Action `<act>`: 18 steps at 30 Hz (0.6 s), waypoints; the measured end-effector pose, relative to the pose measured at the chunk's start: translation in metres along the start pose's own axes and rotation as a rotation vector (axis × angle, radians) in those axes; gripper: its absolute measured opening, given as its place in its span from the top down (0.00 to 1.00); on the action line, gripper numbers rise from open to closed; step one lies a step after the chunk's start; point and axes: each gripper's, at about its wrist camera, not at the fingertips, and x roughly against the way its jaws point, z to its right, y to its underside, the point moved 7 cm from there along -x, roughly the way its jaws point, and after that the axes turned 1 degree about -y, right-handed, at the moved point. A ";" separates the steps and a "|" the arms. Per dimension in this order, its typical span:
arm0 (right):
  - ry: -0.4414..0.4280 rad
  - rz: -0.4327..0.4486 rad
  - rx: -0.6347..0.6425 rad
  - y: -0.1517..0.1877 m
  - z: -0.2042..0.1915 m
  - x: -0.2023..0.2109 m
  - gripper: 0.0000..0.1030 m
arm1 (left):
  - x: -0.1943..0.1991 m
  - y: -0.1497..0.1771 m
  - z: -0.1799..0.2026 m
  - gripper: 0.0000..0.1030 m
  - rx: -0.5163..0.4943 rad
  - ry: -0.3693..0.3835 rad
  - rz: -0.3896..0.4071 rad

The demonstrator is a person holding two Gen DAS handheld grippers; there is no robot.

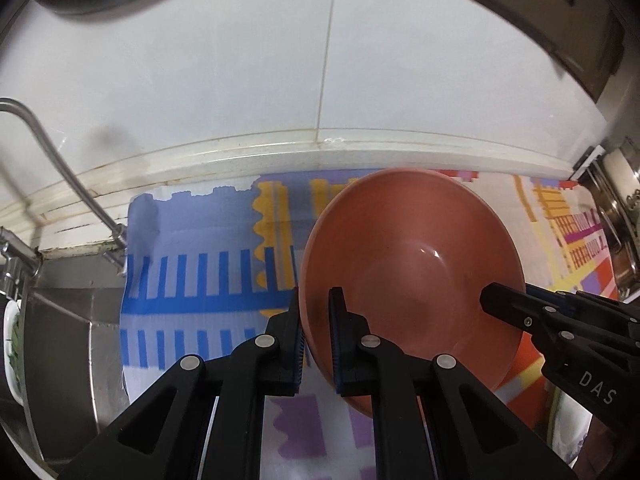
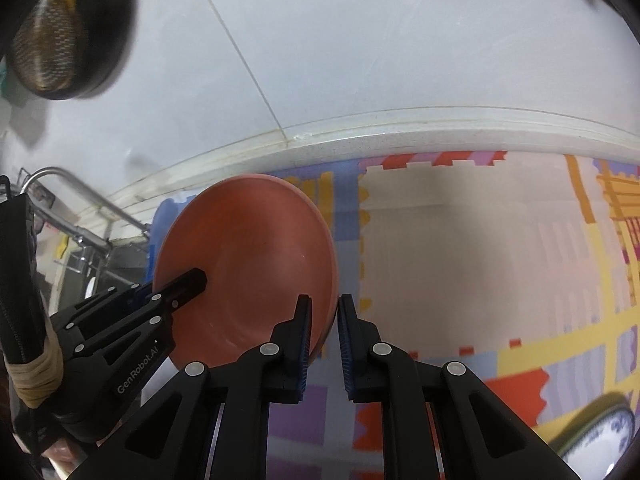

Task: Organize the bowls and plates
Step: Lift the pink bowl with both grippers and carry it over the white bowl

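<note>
A terracotta-red bowl [image 1: 412, 264] hangs tilted above the patterned mat, held from both sides. My left gripper [image 1: 314, 308] is shut on the bowl's left rim, one pad outside the wall and one inside. My right gripper [image 2: 325, 314] is shut on the bowl's [image 2: 248, 256] right rim in the same way. In the right wrist view the left gripper's upper finger [image 2: 188, 282] lies over the bowl's inside. In the left wrist view a right gripper finger [image 1: 504, 304] does the same. The bowl holds nothing.
A colourful patterned mat [image 1: 208, 280] covers the counter below a white tiled wall. A steel sink [image 1: 68, 340] and tap [image 1: 60, 160] lie to the left. A metal pot [image 1: 616, 216] stands at the right. A blue-and-white plate [image 2: 600, 436] sits at the near right. A dark pan [image 2: 68, 28] hangs at the upper left.
</note>
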 end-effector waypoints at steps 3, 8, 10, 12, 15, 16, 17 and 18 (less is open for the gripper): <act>-0.003 0.014 -0.001 0.010 0.000 0.017 0.85 | 0.015 0.006 0.007 0.88 -0.001 -0.002 0.019; -0.007 0.038 0.002 0.028 0.001 0.042 0.85 | 0.037 0.023 0.018 0.88 0.003 0.005 0.041; -0.004 0.051 0.007 0.035 0.001 0.051 0.85 | 0.046 0.032 0.022 0.88 0.008 0.005 0.047; -0.005 0.061 0.013 0.042 0.001 0.060 0.85 | 0.054 0.040 0.025 0.88 0.015 0.003 0.051; -0.012 0.067 0.015 0.053 0.003 0.072 0.85 | 0.065 0.052 0.031 0.88 0.016 0.001 0.054; -0.013 0.069 0.017 0.057 0.003 0.075 0.85 | 0.069 0.056 0.033 0.87 0.019 0.000 0.055; -0.015 0.071 0.019 0.060 0.004 0.079 0.85 | 0.073 0.060 0.035 0.87 0.021 -0.001 0.056; -0.020 0.075 0.018 0.064 0.004 0.083 0.85 | 0.076 0.063 0.036 0.87 0.024 -0.003 0.057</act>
